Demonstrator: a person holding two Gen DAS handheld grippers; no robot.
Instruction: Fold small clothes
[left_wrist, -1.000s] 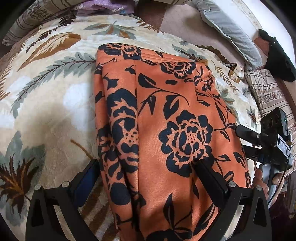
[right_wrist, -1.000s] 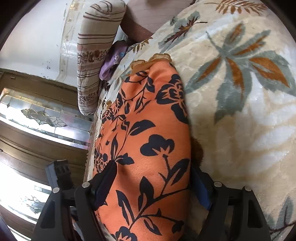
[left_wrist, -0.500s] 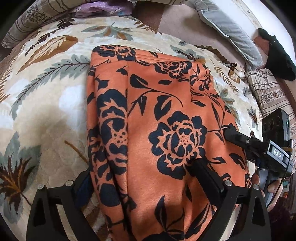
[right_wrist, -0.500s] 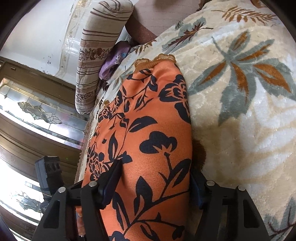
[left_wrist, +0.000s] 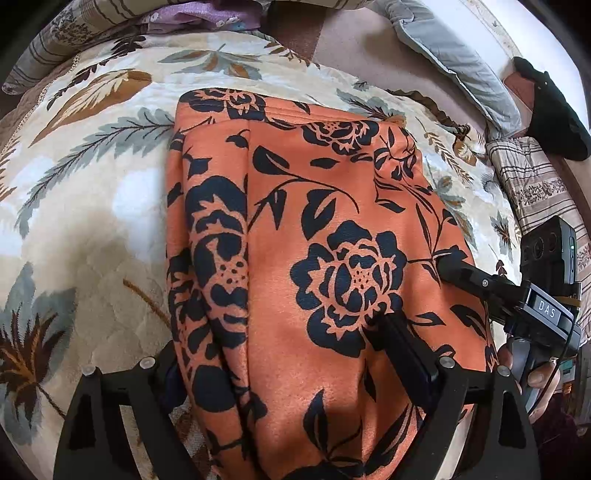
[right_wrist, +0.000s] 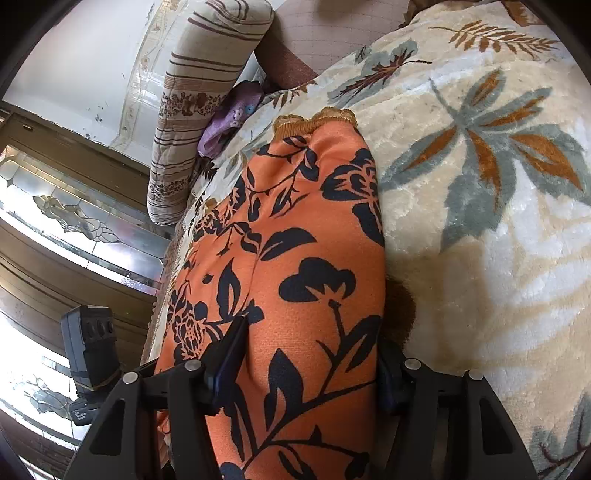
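Both hand-held grippers, left (left_wrist: 280, 354) and right (right_wrist: 310, 354), apparently clamp orange floral garment (left_wrist: 314, 240)

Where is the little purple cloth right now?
The purple cloth is at the far end of the leafy blanket, tucked against the striped pillow, beyond the orange flowered garment.

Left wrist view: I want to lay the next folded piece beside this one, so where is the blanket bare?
Bare leaf-print blanket lies left of the orange floral garment, up to the striped pillow and purple cloth. The right side is crowded: right gripper, grey cushion, black item. The left gripper straddles the garment's near edge.
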